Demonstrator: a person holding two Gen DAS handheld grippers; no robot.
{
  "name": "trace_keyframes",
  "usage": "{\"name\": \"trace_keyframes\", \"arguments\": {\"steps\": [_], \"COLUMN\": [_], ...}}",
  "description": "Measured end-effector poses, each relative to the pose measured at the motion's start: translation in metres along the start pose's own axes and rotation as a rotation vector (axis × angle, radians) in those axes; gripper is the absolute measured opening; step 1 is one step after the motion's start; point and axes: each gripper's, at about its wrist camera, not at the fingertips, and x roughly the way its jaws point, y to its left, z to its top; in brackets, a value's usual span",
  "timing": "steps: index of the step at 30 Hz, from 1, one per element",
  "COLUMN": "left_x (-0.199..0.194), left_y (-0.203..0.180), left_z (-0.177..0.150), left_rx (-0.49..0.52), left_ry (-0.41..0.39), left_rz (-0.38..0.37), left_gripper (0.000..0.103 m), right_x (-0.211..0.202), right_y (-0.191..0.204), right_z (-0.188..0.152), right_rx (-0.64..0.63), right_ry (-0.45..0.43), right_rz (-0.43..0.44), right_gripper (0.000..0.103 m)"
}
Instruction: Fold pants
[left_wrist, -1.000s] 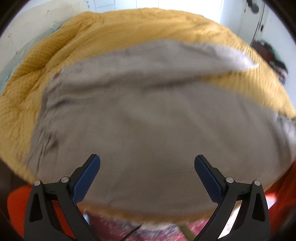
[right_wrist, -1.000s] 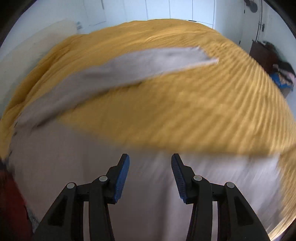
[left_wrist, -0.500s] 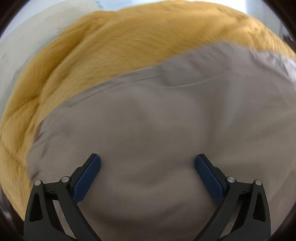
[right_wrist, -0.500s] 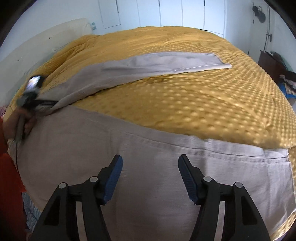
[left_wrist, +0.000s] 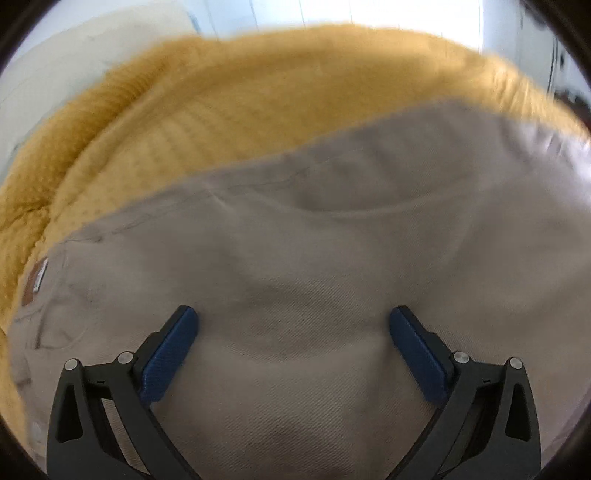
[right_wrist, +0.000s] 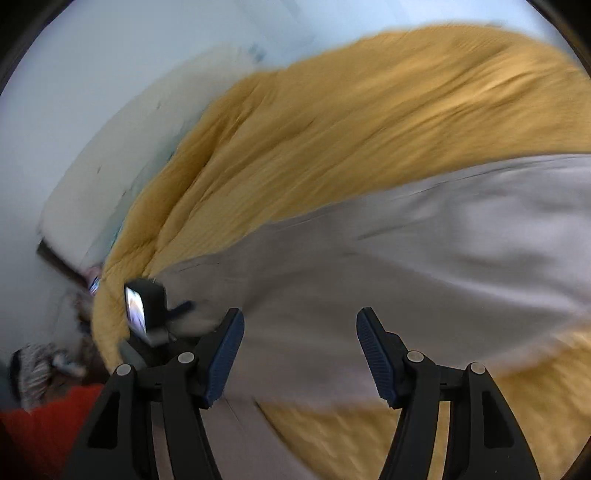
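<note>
Left wrist view: the beige pants (left_wrist: 332, 295) lie spread on the yellow blanket (left_wrist: 240, 110), and the left gripper (left_wrist: 293, 321) sits low over the cloth with its blue pads wide apart, gripping nothing. In the blurred right wrist view, the right gripper (right_wrist: 300, 325) is likewise spread and empty above the pants (right_wrist: 406, 266), with the left gripper (right_wrist: 147, 310) at the pants' left edge.
</note>
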Motion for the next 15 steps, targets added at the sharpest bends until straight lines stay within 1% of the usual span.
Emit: {"name": "trace_keyframes", "arguments": {"steps": [1,2,3,4,5,6,7,8,9,10,11,13,14,15], "left_x": [0.000,0.001,0.001,-0.006,-0.006,-0.006,-0.006,-0.005,-0.005,-0.004,-0.003,-0.002,-0.002,-0.001], "left_y": [-0.001,0.000,0.001,-0.001,0.000,0.000,0.002,0.003,-0.001,-0.001,-0.001,-0.003,-0.002,-0.003], "left_z": [-0.001,-0.002,-0.003,-0.008,-0.007,-0.008,-0.007,-0.006,-0.005,-0.004,-0.003,-0.004,-0.004,-0.004], "left_rx": [0.004,0.005,-0.002,-0.005,-0.007,-0.007,-0.008,-0.009,-0.008,-0.007,-0.007,-0.009,-0.009,-0.009], "left_ry": [0.001,0.001,0.000,0.000,-0.001,-0.008,-0.013,-0.018,-0.021,-0.023,-0.024,-0.029,-0.031,-0.031], "left_rz": [0.005,0.004,-0.005,-0.010,-0.012,-0.013,-0.013,-0.012,-0.010,-0.007,-0.006,-0.008,-0.008,-0.007], "left_gripper": [0.102,0.102,0.102,0.102,0.102,0.102,0.102,0.102,0.102,0.102,0.102,0.102,0.102,0.102], "right_x": [0.030,0.048,0.064,0.072,0.070,0.060,0.038,0.020,0.001,-0.025,-0.054,-0.111,-0.128,-0.144], "right_y": [-0.001,-0.003,-0.007,-0.016,-0.031,-0.047,-0.081,-0.110,-0.138,-0.174,-0.214,-0.281,-0.296,-0.303], "right_z": [0.006,0.008,0.011,0.017,0.026,0.034,0.050,0.062,0.069,0.077,0.080,0.065,0.055,0.046], "right_rx": [0.000,-0.010,-0.043,-0.096,-0.136,-0.135,-0.090,-0.045,-0.004,0.060,0.160,0.389,0.444,0.467], "right_ry": [0.083,0.135,0.179,0.199,0.185,0.162,0.111,0.066,0.028,-0.011,-0.044,-0.096,-0.102,-0.113], "right_rz": [0.018,0.002,-0.043,-0.104,-0.158,-0.197,-0.261,-0.324,-0.414,-0.515,-0.619,-0.749,-0.787,-0.818], "right_gripper": [0.063,0.063,0.062,0.057,0.053,0.050,0.048,0.048,0.048,0.048,0.049,0.050,0.050,0.051]}}
